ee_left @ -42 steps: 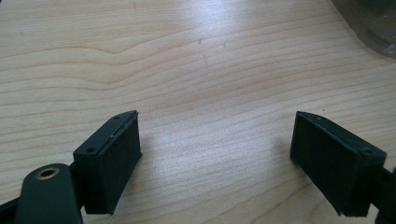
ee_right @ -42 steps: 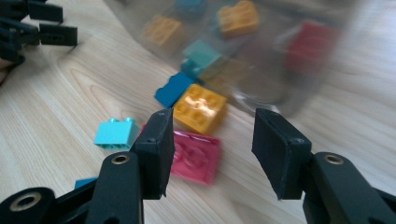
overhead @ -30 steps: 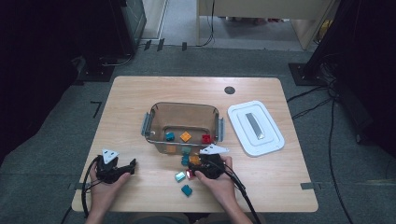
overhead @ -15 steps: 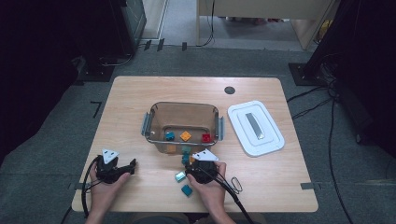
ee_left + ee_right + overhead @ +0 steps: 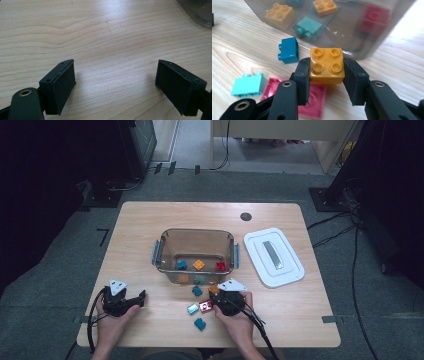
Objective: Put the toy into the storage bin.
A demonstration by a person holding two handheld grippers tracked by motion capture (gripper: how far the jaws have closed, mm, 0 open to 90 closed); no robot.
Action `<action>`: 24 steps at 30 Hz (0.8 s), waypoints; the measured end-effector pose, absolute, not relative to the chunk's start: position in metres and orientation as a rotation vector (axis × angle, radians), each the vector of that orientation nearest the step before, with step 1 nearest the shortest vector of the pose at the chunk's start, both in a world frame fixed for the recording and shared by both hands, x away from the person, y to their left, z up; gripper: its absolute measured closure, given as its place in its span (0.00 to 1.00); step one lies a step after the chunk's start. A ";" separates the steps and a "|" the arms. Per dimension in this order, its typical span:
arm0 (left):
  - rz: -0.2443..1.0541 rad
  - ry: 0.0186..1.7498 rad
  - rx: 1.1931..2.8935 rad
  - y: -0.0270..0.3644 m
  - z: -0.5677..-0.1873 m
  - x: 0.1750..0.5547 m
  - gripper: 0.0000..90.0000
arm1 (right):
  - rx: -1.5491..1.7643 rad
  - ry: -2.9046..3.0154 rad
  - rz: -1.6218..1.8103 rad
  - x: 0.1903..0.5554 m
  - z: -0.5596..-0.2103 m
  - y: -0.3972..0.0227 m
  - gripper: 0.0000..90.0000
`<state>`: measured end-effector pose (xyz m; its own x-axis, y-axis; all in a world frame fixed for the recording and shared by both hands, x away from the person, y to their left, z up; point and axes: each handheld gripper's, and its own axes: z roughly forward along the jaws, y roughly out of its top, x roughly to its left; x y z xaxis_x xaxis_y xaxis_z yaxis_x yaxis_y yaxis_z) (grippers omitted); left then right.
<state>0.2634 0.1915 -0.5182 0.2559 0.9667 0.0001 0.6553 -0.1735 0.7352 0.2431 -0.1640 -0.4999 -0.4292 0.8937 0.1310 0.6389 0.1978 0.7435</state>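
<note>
The orange brick sits studs-up between the jaws of your right claw, which have just been closing and now press on its two opposite side walls. It is low over the desk, just in front of the clear bin and partly over a flat pink piece.

Judge it as a light, rigid, hollow plastic block. It will not crush or bend, but its glossy walls look slick, so it could twist or squirt out if you pinch near a corner. The flat side faces are the right place to hold it, and you have those squarely, with the studs clear on top. Keep the pads level and centred, and lift straight.

Around it, a dark teal brick lies on its side just to the left, and a light turquoise brick sits near the pink piece. Inside the bin are several more bricks; the white lid rests well apart to its right.

Your left claw stands wide open with nothing between its jaws, over bare wood.
</note>
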 end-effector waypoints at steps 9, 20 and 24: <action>0.646 1.475 1.906 0.191 -0.518 0.264 0.17 | 1.429 2.161 1.087 0.243 -0.475 -0.209 0.67; 0.646 1.476 1.906 0.191 -0.518 0.264 0.17 | 1.417 2.170 1.111 0.248 -0.447 -0.249 0.67; 0.647 1.476 1.905 0.191 -0.518 0.264 0.17 | 1.395 2.172 1.111 0.254 -0.431 -0.257 0.67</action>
